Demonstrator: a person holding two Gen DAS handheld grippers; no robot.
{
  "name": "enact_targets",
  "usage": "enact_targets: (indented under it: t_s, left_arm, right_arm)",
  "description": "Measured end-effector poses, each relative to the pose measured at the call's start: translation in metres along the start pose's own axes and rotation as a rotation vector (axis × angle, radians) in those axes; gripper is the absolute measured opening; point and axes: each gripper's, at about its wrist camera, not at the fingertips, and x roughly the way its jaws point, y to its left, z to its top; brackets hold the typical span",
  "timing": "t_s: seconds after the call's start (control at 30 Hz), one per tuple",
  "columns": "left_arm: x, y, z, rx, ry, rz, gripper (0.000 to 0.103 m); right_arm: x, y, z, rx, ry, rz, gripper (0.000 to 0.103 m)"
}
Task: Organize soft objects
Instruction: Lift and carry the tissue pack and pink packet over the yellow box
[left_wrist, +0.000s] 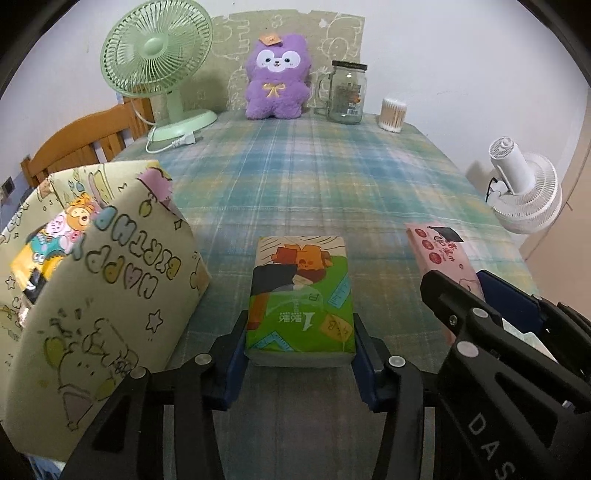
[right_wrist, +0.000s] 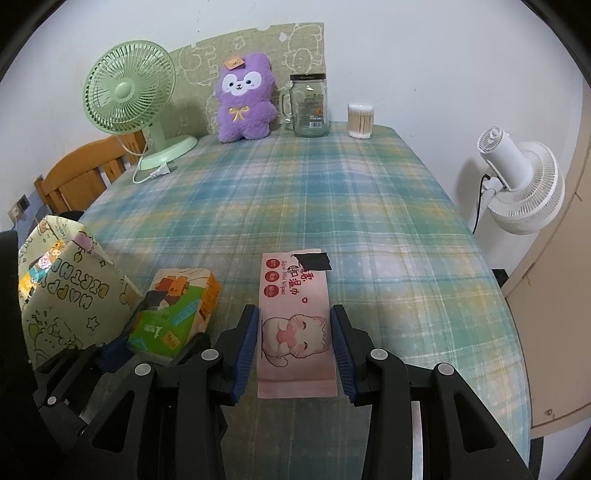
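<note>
My left gripper (left_wrist: 300, 354) is shut on a green tissue pack (left_wrist: 301, 299), its blue pads pressing both sides; the pack also shows in the right wrist view (right_wrist: 175, 314). My right gripper (right_wrist: 295, 343) is shut on a pink wet-wipes pack (right_wrist: 295, 325) with a cat picture; this pack shows at the right in the left wrist view (left_wrist: 439, 251). A yellow "Happy Birthday" gift bag (left_wrist: 92, 295) stands open at the left, close beside the tissue pack, and shows in the right wrist view too (right_wrist: 70, 291). A purple plush toy (left_wrist: 277, 77) sits at the far edge.
On the plaid-covered table (right_wrist: 332, 203) stand a green fan (right_wrist: 129, 96), a glass jar mug (right_wrist: 308, 107) and a cotton-swab tub (right_wrist: 360, 120) along the back. A white fan (right_wrist: 524, 184) stands off the right edge. A wooden chair (right_wrist: 81, 177) is at the left.
</note>
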Motion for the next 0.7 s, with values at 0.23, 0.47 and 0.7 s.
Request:
enact_targets:
  t_s: [0.23, 0.47, 0.7]
  left_arm:
    - [-0.019, -0.004, -0.004, 0.022, -0.035, -0.006, 0.050]
    - [-0.039, -0.006, -0.007, 0.046, -0.071, -0.018, 0.050]
    - [-0.061, -0.005, -0.007, 0.065, -0.109, -0.034, 0.051]
  right_arm:
    - [-0.020, -0.002, -0.006, 0.008, -0.035, -0.013, 0.043]
    - [-0.042, 0.000, -0.009, 0.018, -0.068, -0.016, 0.043]
    - [-0.068, 0.004, -0.010, 0.028, -0.116, -0.017, 0.043]
